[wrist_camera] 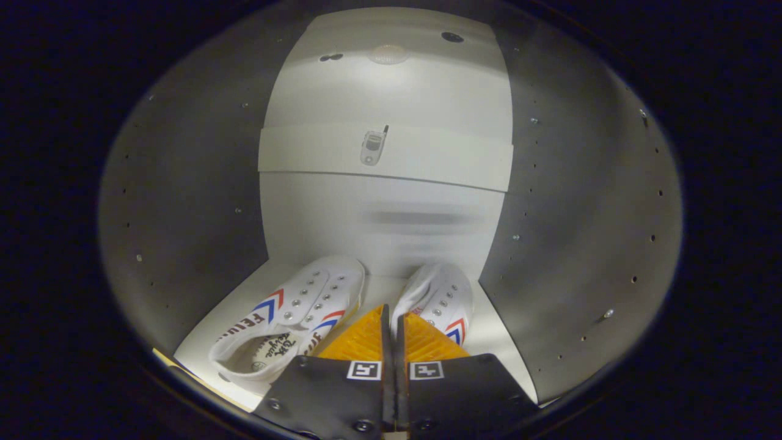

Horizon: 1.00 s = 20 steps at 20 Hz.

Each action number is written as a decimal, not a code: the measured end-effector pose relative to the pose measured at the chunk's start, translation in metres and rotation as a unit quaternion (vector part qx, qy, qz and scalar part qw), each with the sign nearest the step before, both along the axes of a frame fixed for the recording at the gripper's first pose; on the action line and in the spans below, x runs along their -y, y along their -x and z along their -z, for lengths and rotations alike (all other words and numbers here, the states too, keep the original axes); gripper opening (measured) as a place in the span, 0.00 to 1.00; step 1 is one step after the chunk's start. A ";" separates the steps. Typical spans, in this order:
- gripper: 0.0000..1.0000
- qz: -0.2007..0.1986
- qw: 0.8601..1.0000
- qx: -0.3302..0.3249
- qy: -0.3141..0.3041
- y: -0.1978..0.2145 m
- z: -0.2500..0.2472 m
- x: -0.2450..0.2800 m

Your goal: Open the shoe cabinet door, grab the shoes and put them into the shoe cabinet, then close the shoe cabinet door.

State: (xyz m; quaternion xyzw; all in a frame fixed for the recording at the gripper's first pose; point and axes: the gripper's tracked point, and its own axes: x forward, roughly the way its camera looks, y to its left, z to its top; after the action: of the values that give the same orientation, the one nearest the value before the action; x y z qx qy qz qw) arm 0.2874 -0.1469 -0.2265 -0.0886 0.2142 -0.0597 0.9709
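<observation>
I am looking into the shoe cabinet. A pair of white canvas shoes with red and blue chevrons stands on its pale floor (496,342), toes toward the back wall. The left shoe (293,321) lies just left of my fingers, its opening facing me. The right shoe (443,296) sits just right of them, its heel hidden behind the right finger. My gripper (393,313) is shut, its two fingers pressed together with nothing visible between them, pointing into the gap between the shoes.
A white shelf (385,157) crosses the cabinet above the shoes, with a small sticker (372,146) on its front edge. Grey side walls (195,214) with rows of peg holes close in on both sides. The back wall (379,226) is just beyond the shoe toes.
</observation>
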 end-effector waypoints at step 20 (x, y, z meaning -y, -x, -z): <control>0.26 0.043 0.998 0.033 -0.021 0.080 -0.039 -0.019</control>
State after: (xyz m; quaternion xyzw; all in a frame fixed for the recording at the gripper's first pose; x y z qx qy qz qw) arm 0.2075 -0.1279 -0.1871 -0.0567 0.1869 -0.1001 0.9756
